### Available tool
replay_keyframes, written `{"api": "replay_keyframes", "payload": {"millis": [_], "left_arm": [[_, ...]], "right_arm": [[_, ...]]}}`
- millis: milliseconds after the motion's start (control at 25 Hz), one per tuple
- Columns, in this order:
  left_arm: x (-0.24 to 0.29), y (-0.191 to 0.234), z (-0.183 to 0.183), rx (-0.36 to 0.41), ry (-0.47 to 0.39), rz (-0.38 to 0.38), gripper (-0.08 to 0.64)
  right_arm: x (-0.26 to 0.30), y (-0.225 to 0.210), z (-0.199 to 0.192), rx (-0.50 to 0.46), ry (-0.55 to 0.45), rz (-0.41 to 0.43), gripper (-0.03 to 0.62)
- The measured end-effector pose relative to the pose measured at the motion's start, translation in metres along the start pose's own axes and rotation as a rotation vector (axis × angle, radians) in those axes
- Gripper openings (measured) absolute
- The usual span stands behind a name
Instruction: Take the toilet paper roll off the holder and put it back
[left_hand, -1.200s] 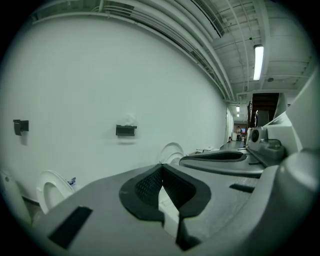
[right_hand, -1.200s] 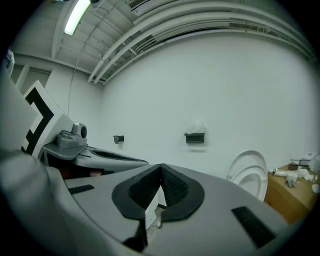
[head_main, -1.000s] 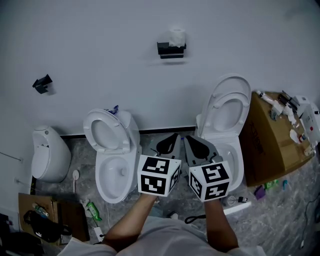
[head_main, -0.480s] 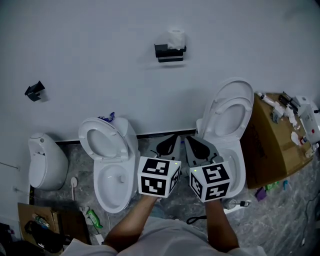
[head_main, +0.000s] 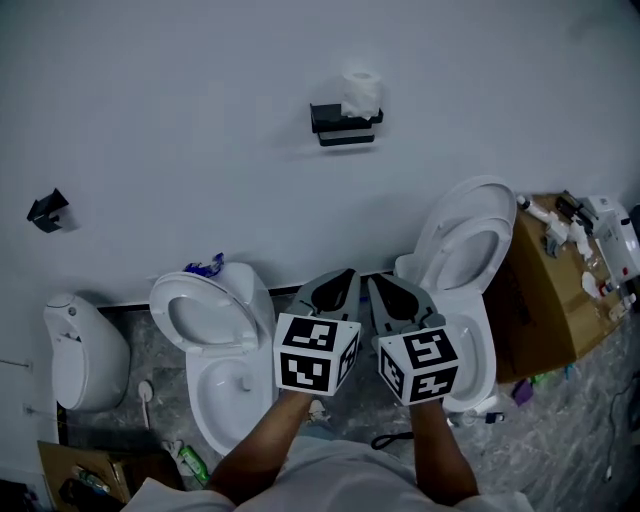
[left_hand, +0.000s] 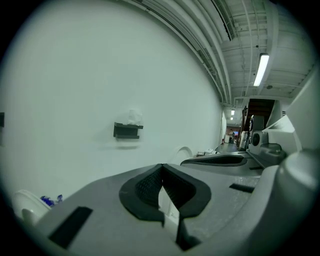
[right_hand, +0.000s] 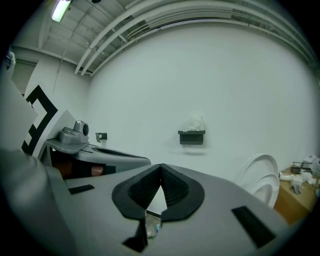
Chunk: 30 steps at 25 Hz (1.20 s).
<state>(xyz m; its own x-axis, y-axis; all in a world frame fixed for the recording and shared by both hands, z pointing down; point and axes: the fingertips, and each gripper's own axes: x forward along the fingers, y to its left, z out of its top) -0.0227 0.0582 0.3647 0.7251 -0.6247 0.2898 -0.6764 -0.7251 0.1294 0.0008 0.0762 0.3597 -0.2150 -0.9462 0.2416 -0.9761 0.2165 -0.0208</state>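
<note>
While both tools are held side by side near 6 o'clock in the head view, the left gripper (head_main: 349, 273) is seen with its jaws pressed together at the tips. Nothing is caught between them. The right gripper (head_main: 372, 278) is likewise closed tip to tip and empty. It is kept just beside the left one, at its 3 o'clock, and no contact between the two can be made out.

Beyond the jaws, two toilets are set on the mottled floor (head_main: 560, 440) against the white wall (head_main: 180, 120). The left toilet (head_main: 215, 340) is found at 9 o'clock from the grippers, with its seat raised. The right toilet (head_main: 465, 260) is found at 2 o'clock, with its lid also lifted. A cardboard box (head_main: 545, 300), its top strewn with small items, is placed just beside the right toilet at 3 o'clock of the frame. A white fixture (head_main: 80, 345), possibly a urinal, is seen at 8 o'clock, and a small black fitting (head_main: 47, 211) is fixed to the wall above it.

Farthest off, high on the wall at 12 o'clock from the grippers, the black holder (head_main: 340, 122) is mounted. The toilet paper roll (head_main: 361, 92) is seated on top of it, toward its right end, well apart from both grippers and touched by neither.
</note>
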Motion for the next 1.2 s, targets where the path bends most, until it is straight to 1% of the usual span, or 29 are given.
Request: {"api": "replay_keyframes", "payload": {"millis": [240, 600, 880, 1200], "left_arm": [[0.022, 0.038, 0.017, -0.004, -0.006, -0.043, 0.005], [0.038, 0.083, 0.031, -0.003, -0.009, -0.080, 0.005], [0.051, 0.093, 0.040, 0.013, -0.014, -0.117, 0.005], [0.079, 0.093, 0.048, 0.043, -0.012, -0.135, 0.005]], "right_arm": [[0.045, -0.001, 0.018, -0.012, 0.002, -0.036, 0.002], [0.093, 0.003, 0.035, -0.007, 0.007, -0.073, 0.002], [0.110, -0.002, 0.044, 0.001, -0.011, -0.100, 0.002], [0.126, -0.027, 0.051, 0.017, -0.033, -0.118, 0.002]]}}
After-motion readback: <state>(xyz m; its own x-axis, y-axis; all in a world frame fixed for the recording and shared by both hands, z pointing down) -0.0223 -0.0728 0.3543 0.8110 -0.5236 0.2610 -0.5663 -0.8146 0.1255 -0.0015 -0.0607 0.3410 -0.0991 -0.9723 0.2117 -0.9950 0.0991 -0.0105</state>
